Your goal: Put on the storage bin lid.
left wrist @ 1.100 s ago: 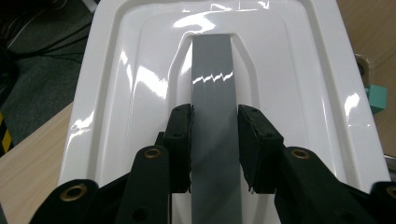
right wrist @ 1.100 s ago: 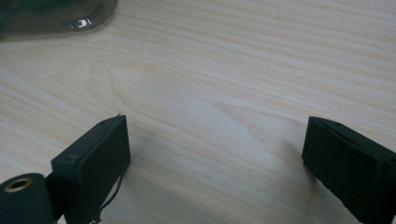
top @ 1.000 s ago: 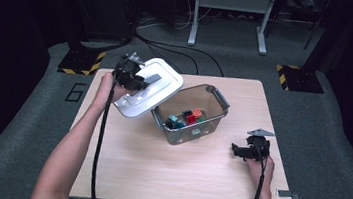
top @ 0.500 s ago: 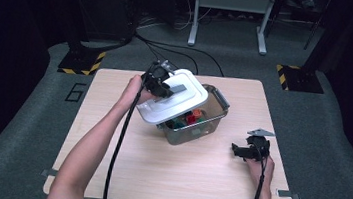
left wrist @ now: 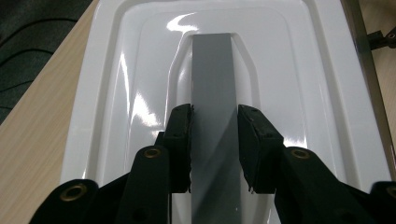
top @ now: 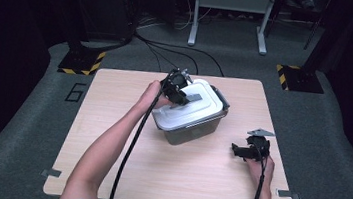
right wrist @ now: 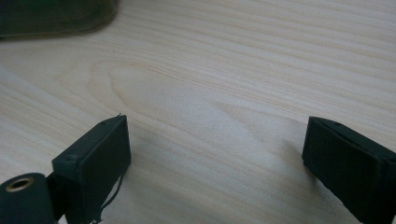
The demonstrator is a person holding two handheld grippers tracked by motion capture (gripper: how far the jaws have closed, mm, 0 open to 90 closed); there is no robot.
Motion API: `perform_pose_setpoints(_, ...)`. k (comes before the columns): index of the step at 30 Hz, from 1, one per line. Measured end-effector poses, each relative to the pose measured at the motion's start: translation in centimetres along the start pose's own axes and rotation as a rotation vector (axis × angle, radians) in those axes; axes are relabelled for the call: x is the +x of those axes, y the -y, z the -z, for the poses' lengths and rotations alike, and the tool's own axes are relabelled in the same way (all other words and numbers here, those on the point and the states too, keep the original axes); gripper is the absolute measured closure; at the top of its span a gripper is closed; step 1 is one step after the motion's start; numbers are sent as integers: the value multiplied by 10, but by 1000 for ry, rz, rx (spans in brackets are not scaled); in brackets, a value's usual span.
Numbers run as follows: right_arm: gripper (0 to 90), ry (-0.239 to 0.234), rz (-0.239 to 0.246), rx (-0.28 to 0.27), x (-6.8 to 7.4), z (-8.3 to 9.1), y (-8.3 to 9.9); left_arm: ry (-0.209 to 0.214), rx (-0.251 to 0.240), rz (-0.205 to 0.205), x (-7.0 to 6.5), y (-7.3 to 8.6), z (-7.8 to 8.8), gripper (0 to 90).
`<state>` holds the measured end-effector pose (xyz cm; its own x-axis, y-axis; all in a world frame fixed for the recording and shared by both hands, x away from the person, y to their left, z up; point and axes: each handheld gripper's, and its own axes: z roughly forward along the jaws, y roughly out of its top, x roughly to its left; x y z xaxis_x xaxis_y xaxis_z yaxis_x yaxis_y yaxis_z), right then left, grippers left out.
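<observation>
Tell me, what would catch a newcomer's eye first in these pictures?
Most striking is the glossy white lid near the middle of the wooden table, sitting over a grey box, with the left gripper clamped on its grey handle strip. Toward the table's right edge, the right gripper rests on the wood, jaws open.

One sign can be read: a large dark digit "6" [top: 75,91] marked on the grey carpet floor [top: 20,127] just off the table's edge, out to the left of the left gripper [top: 181,94] and well away from the right gripper [top: 239,150].
</observation>
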<state>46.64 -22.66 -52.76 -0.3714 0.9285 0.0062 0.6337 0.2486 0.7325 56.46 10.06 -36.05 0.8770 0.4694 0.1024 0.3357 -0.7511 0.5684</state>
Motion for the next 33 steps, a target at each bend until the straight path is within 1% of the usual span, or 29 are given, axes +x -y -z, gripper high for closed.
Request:
perform_pose_setpoints(2, 73, 0, 0, 0, 0, 0, 0, 19, -6, -5, 0, 0, -2, 665)
perform_pose_setpoints(4, 73, 0, 0, 0, 0, 0, 0, 21, -9, -6, -1, 0, -2, 665)
perform_pose_setpoints(14, 73, 0, 0, -1, 0, 0, 0, 25, -13, -15, -4, -2, -2, 665)
perform_pose_setpoints(17, 73, 0, 0, 0, 0, 0, 0, 26, -8, -19, -5, -3, -2, 665)
perform_pose_setpoints(22, 73, 0, -1, 0, 0, 0, 0, 23, 1, -7, -6, -8, -4, 665)
perform_pose_setpoints(23, 73, 0, 0, -1, 0, 0, 0, 19, 4, -14, -7, -9, -5, 665)
perform_pose_setpoints(25, 73, 2, 0, 0, 0, 0, 0, 23, 2, -14, -8, -10, -4, 665)
perform_pose_setpoints(28, 73, 0, 0, -1, 0, 0, 0, 17, 5, -18, -9, -11, -3, 665)
perform_pose_setpoints(33, 73, 4, -8, -4, 0, 0, 0, 15, -18, -17, -11, -13, 5, 665)
